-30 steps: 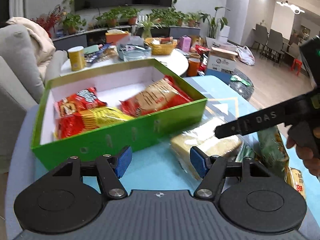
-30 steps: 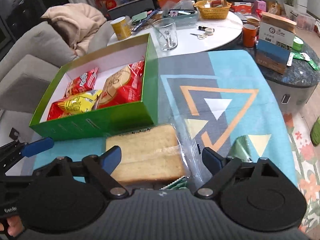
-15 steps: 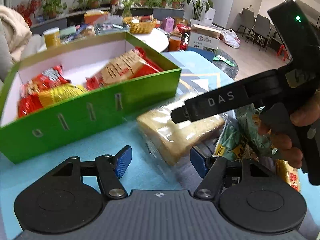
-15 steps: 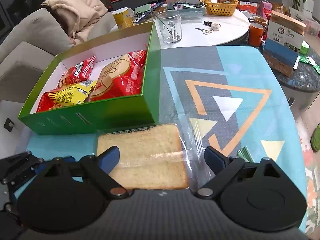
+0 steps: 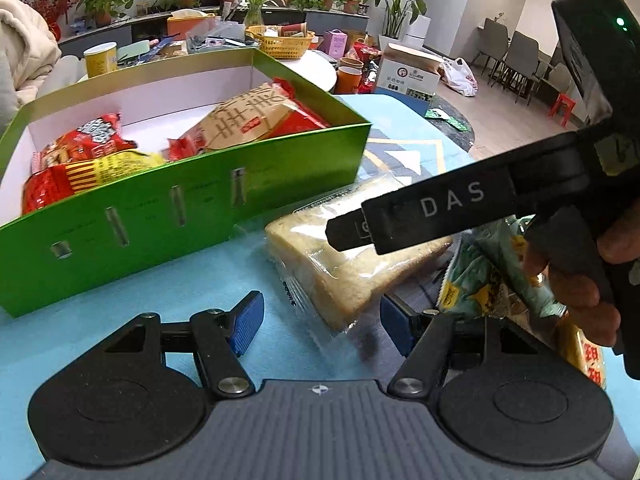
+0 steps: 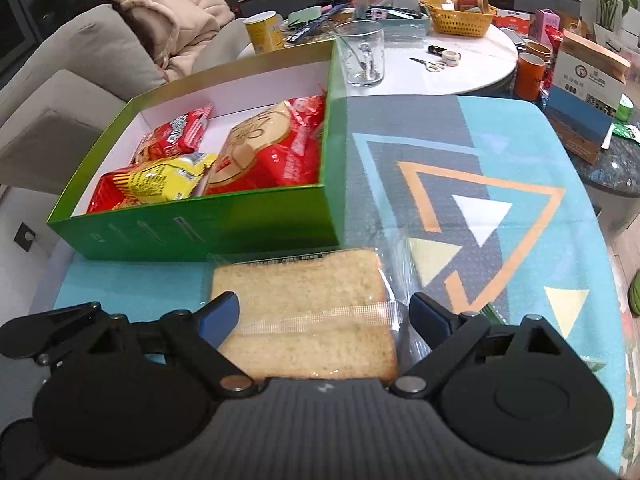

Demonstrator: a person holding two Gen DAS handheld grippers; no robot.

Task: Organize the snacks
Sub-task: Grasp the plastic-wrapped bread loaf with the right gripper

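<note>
A green box (image 5: 192, 216) (image 6: 200, 232) holds a red snack bag (image 6: 180, 132), a yellow-and-red bag (image 6: 156, 180) and a red-and-tan biscuit pack (image 6: 264, 148). A clear-wrapped slice of bread (image 6: 304, 312) (image 5: 352, 264) lies on the blue cloth just in front of the box. My right gripper (image 6: 324, 316) is open, its fingers on either side of the bread. My left gripper (image 5: 320, 320) is open and empty, close to the bread's near corner. The right gripper's finger (image 5: 420, 212) crosses above the bread in the left wrist view.
More snack packs (image 5: 492, 280) lie right of the bread under the right hand. Behind the box stands a round white table (image 6: 460, 76) with a glass (image 6: 362, 56), a yellow can (image 6: 264, 32), scissors and a basket. A cardboard carton (image 6: 580, 80) stands at the right.
The right gripper has come lower and nearer over the bread, so its fingers now flank the slice. The left gripper has shifted right, toward the bread's corner.
</note>
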